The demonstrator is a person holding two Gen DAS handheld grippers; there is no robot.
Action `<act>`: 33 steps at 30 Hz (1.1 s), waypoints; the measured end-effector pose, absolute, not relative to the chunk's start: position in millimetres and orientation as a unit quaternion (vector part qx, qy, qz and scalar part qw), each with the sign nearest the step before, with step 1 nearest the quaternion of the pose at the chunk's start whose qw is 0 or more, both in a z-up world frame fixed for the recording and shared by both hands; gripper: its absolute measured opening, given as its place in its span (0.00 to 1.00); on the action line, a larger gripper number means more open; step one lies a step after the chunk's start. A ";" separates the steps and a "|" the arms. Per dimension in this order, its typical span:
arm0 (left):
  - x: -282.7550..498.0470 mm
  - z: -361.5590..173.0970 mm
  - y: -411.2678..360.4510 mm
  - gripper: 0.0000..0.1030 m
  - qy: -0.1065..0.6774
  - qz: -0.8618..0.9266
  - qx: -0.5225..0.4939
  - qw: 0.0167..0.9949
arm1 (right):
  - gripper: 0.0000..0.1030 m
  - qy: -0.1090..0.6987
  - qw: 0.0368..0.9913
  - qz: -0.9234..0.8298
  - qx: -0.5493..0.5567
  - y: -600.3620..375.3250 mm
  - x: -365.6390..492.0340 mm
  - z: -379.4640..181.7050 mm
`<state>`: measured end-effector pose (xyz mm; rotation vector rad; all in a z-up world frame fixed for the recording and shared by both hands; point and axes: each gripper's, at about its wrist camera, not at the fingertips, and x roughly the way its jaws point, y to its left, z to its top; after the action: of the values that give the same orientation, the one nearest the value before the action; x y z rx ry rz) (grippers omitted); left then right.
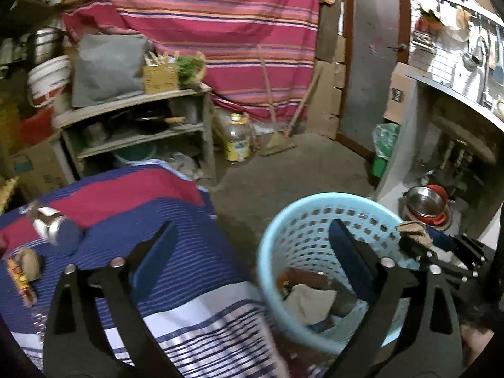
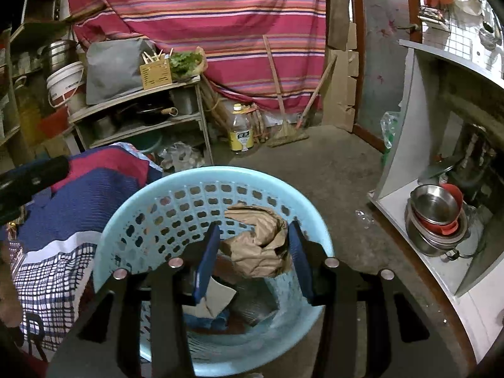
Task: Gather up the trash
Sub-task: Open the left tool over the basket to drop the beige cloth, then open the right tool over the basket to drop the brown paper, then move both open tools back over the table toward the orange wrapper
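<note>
Right up close, the right gripper (image 2: 253, 253) is clamped on a crumpled brown paper bag (image 2: 258, 245), its blue pads pressing both sides, and it hangs directly over the open mouth of the light-blue perforated basket (image 2: 126, 230). Down inside the basket lie scraps already: a pale piece of card and some dark wrappers. Over on the left, the left gripper (image 1: 252, 252) is spread wide with nothing between its fingers, one finger above the striped cloth (image 1: 163, 208), the other above the basket's rim. On that blue, red and white cloth, to the far left, sit a metal can (image 1: 56, 230) lying on its side and an orange-labelled wrapper (image 1: 22, 280). The basket stands on a bare concrete floor (image 2: 330, 170). Farther back, a wooden shelf (image 2: 138, 107) carries pans, a yellow-labelled oil bottle (image 2: 241, 132) and a broom (image 2: 286, 132) stand by a red striped curtain (image 2: 204, 15), and steel bowls (image 2: 436, 217) are stacked at the right.
</note>
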<state>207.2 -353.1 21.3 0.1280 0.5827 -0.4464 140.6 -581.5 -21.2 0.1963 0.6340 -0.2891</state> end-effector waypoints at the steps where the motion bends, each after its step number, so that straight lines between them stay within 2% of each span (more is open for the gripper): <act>1: 205.4 22.4 -343.6 0.94 0.282 -0.207 0.065 0.934 | 0.44 0.311 0.935 -0.140 0.096 -579.1 143.4 -21.3; 7: 201.4 25.8 -293.9 0.94 0.293 -0.160 0.058 0.941 | 0.44 0.313 0.935 -0.145 0.080 -566.8 158.1 -20.9; 9: 197.8 26.6 -278.6 0.94 0.288 -0.145 0.056 0.945 | 0.53 0.313 0.935 -0.148 0.072 -562.4 162.0 -20.4; 10: 196.6 26.5 -269.5 0.94 0.286 -0.138 0.053 0.947 | 0.65 0.311 0.936 -0.150 0.071 -561.7 162.1 -19.3; 19: 216.2 22.5 -201.3 0.94 0.293 -0.067 0.030 0.953 | 0.81 0.302 0.940 -0.151 0.057 -530.3 163.8 -11.9; 23: 221.9 21.3 -173.5 0.95 0.290 -0.036 0.033 0.956 | 0.85 0.299 0.942 -0.143 0.053 -502.2 169.9 -10.0; 33: 239.8 8.8 -96.4 0.95 0.308 0.009 0.012 0.951 | 0.85 0.291 0.951 -0.081 0.068 -420.9 197.6 -5.6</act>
<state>239.8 -96.4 8.8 0.0240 0.6258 0.0185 197.6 -420.9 -5.6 0.1374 0.5912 -0.1652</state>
